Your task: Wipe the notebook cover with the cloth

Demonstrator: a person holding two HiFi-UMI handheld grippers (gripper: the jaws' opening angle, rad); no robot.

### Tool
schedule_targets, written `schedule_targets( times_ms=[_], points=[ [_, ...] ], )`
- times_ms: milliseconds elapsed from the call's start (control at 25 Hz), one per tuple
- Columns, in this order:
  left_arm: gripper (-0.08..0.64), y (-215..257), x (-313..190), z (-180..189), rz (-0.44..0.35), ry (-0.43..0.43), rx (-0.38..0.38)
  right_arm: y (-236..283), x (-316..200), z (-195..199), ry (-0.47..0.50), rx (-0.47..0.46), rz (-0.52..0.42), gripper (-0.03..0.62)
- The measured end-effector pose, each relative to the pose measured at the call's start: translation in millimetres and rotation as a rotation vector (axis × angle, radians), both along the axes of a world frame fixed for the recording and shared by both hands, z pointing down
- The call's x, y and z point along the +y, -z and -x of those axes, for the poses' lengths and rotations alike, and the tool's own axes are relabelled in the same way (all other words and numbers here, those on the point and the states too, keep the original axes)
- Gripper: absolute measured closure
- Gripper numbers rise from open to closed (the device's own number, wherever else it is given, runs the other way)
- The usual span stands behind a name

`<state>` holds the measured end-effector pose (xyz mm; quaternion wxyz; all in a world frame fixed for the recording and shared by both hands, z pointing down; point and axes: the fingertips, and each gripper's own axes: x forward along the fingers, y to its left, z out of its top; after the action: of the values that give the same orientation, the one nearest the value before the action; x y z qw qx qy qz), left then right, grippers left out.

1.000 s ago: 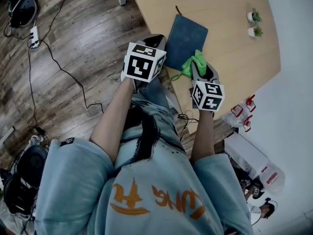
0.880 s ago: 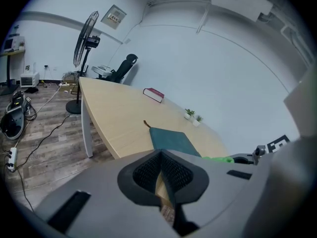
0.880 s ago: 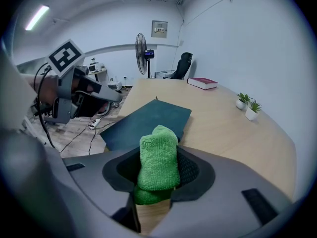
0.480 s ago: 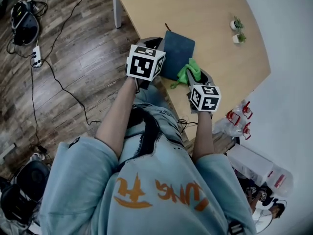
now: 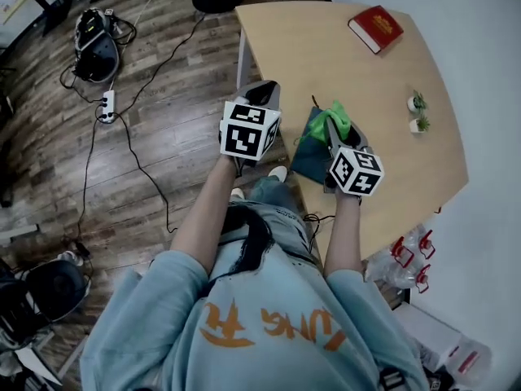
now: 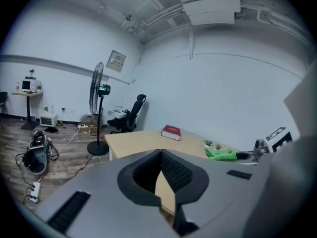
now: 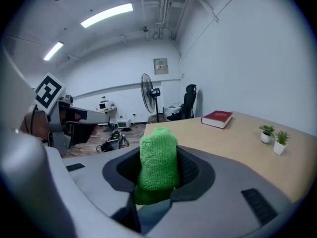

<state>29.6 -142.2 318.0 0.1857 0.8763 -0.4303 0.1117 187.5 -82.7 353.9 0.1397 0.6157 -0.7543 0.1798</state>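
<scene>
**Coach:** In the head view, your right gripper [image 5: 334, 133] hangs over the dark blue rectangular notebook [image 5: 308, 149]. The notebook lies flat on the pale wooden table [image 5: 326, 47], close to its near edge. The fuzzy green cloth [image 5: 335, 114] bunches at the tips. Your left gripper [image 5: 262, 90] sits by the table's left edge, apart from the notebook.

**Spotter:** From this steep angle I can't tell whether the cloth touches the cover. I'd judge the wipe hasn't properly begun. Lower the cloth until it flattens, then stroke lengthwise. The notebook may slide, so think about pinning a corner.

**Coach:** In the left gripper view, your jaws meet at the tips with nothing between them. That tool is free for the pinning.

**Spotter:** In the right gripper view, both jaws are clamped on the cloth, with a thick fold standing above them. Little cloth shows below, so tilt the tool and let the fabric meet the cover, not the plastic.

**Coach:** As for writing, the red hardback book [image 7: 217, 118] far up the table shows no title you could read. The wall notice [image 7: 160, 66] is too small to make out. Each marker cube [image 5: 250, 129] carries only black-and-white squares. The orange characters on your light blue shirt [image 5: 260, 324] aren't legible to me.
</scene>
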Motion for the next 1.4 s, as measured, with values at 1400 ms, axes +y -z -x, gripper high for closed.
schedule_targets(
  times_ms=[1400],
  points=[
    [0.541,168,-38,210,-0.413,0.512,-0.08,206,-128,202,0.28,0.023,-0.45,0.451]
  ],
)
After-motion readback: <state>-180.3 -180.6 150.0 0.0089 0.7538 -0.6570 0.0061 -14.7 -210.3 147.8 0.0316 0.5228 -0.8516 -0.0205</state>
